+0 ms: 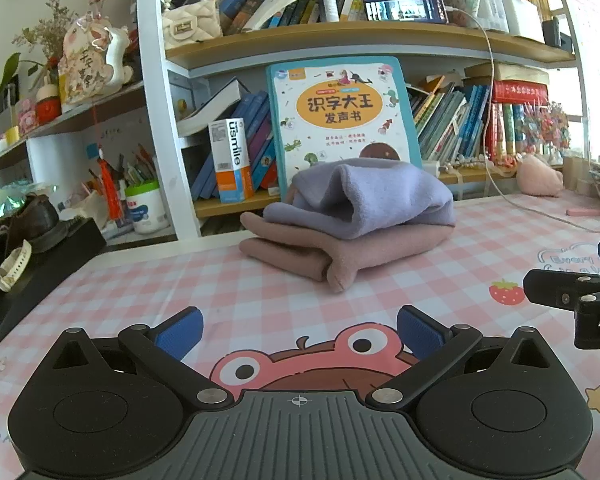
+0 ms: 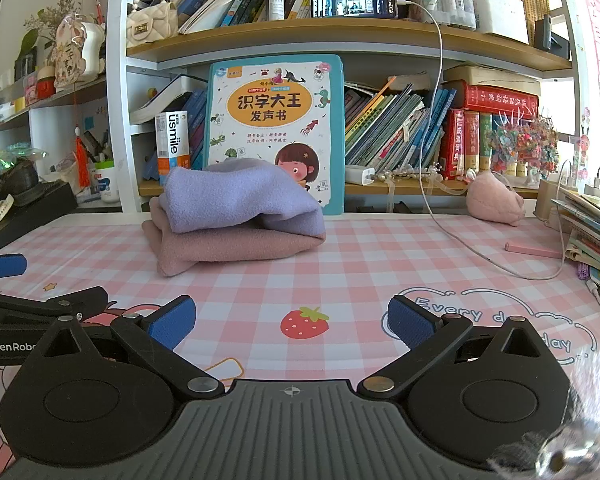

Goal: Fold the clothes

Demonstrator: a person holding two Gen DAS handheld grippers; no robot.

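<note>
Left wrist view: The left gripper (image 1: 299, 330) sits low over the table (image 1: 440, 276), which is covered with a pink-and-white checked cloth bearing a cartoon frog print. Its two blue-padded fingers (image 1: 180, 332) stand wide apart with nothing between them. Ahead, near the back edge of the table, lies a folded pink garment (image 1: 300, 254). A folded lavender garment (image 1: 376, 196) rests directly on top of it, touching, its open fold facing the camera. Both are well apart from the gripper. Behind the stack a children's book (image 1: 340, 116) stands upright against the bookshelf (image 1: 340, 42). The right gripper (image 1: 572, 292) enters at the right edge, also clear of the clothes.

Right wrist view: The right gripper (image 2: 291, 322) hovers over the table (image 2: 380, 248), above a strawberry print (image 2: 304, 322). Its blue fingers (image 2: 410, 322) are spread wide and hold nothing. The lavender garment (image 2: 240, 200) lies on the pink garment (image 2: 236, 248), left of centre, at the far side of the table and in front of the children's book (image 2: 276, 120). A white charging cable (image 2: 480, 258) trails across the table to the right of the stack, not touching it. A pink plush toy (image 2: 494, 202) sits at the back right. The left gripper (image 2: 40, 308) shows at the left edge, with one blue pad visible above its black arm.
</note>
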